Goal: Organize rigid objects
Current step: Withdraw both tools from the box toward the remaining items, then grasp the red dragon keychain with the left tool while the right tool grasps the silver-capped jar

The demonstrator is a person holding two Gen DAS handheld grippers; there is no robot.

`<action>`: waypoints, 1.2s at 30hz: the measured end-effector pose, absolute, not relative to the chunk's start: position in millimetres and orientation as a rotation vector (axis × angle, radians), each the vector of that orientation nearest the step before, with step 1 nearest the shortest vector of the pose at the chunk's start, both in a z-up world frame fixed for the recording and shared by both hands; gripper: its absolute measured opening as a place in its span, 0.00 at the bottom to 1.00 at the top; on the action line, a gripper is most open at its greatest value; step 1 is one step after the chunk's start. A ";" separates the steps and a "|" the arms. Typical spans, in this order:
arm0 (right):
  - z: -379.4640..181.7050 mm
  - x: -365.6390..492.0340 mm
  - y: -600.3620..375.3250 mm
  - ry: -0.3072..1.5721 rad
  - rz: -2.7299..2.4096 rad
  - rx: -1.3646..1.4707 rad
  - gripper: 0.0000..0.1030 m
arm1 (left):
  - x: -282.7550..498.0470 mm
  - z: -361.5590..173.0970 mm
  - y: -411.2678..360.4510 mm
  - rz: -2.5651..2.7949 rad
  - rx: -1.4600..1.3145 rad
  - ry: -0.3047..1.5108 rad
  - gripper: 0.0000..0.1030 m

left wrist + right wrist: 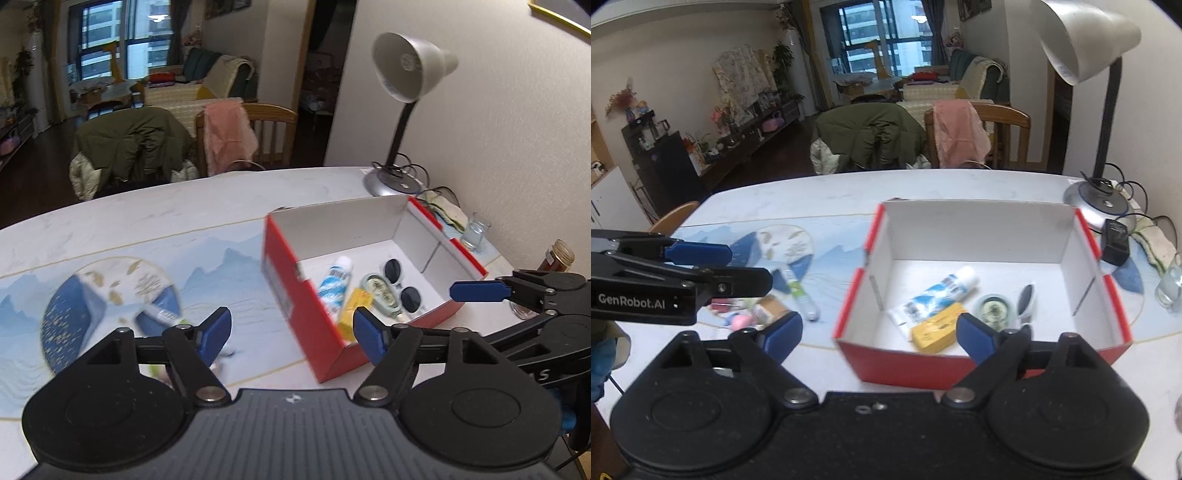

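We see a red cardboard box (908, 369), white inside, on the marble-look table (812, 192); in it a soft white-blue tube (934, 295), flat yellow packet (936, 328), round-lens sunglasses (400, 282). Left gripper (291, 332) and right gripper (879, 332) both spread wide, nothing held

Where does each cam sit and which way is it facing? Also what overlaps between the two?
Left wrist: on the left gripper, angled down over the table at the red box; its own open blue-padded fingers show, with the right gripper entering from the right.
Right wrist: on the right gripper, angled down at the red box head-on; its own open fingers show, the left gripper entering from the left.
Shared: box, toothpaste tube, yellow pack, desk lamp.
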State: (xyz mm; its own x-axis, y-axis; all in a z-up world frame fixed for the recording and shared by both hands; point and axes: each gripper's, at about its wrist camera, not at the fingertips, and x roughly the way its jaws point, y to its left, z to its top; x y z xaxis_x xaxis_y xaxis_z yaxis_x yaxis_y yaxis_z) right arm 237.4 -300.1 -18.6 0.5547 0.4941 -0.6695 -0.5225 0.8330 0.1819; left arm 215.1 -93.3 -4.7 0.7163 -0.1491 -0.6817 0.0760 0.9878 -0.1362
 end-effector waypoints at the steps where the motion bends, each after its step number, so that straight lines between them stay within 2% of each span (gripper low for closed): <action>1: -18.5 233.3 -296.3 0.776 0.609 -0.035 0.89 | 209.5 -5.7 -86.9 -0.120 -0.105 0.763 0.70; 3: -18.1 225.3 -289.3 0.773 0.619 -0.024 0.90 | 198.8 -8.2 -74.8 -0.110 -0.110 0.762 0.71; 6: -18.1 213.7 -277.4 0.765 0.631 -0.017 0.93 | 184.9 -12.6 -57.1 -0.086 -0.114 0.760 0.79; 14: -27.6 192.0 -240.7 0.779 0.648 -0.028 0.94 | 158.0 -22.0 -15.9 -0.054 -0.116 0.744 0.84; 17: -31.8 186.9 -228.2 0.790 0.651 -0.031 0.95 | 148.2 -26.4 -3.7 -0.048 -0.123 0.730 1.00; 28: -54.5 179.5 -186.3 0.836 0.620 -0.050 0.94 | 111.2 -65.6 28.9 0.004 -0.101 0.700 1.00; 36: -82.4 180.6 -155.4 0.895 0.600 -0.101 0.91 | 92.0 -103.7 35.4 0.002 -0.143 0.751 1.00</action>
State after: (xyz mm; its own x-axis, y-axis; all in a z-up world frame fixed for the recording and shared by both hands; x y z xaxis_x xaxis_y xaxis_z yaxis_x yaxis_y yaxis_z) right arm 180.6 -155.4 -82.4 0.4745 0.4484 -0.7575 -0.5303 0.8325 0.1606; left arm 92.0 35.4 -103.7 0.7318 -0.0496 -0.6798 -0.0530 0.9902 -0.1292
